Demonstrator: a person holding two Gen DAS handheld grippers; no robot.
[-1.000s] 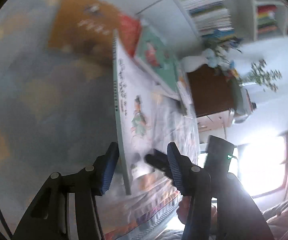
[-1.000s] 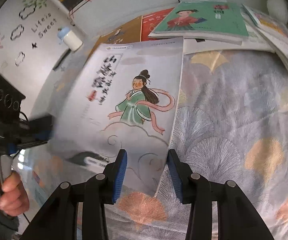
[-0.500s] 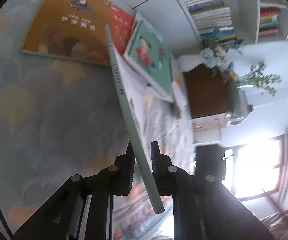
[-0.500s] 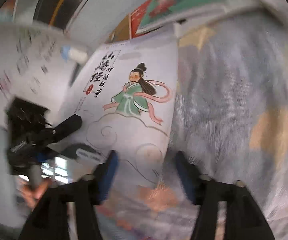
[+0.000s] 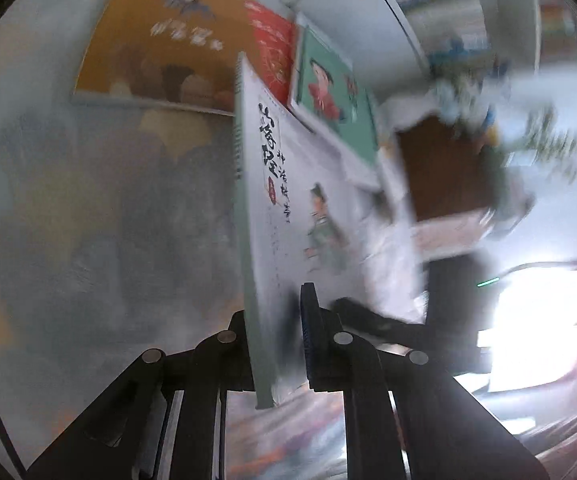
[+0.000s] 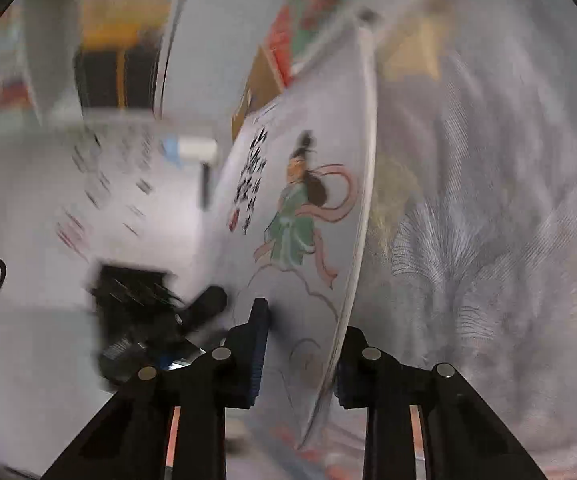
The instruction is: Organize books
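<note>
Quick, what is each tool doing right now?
Left tool: closed on the white picture book.
Right tool: around the same book's edge; grip cannot be told.

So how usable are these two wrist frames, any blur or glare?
Left wrist: motion-blurred, blown-out window at right, yet the white illustrated book title stays legible. Right wrist: heavier smear, wall writing unreadable, book figure recognisable.
</note>
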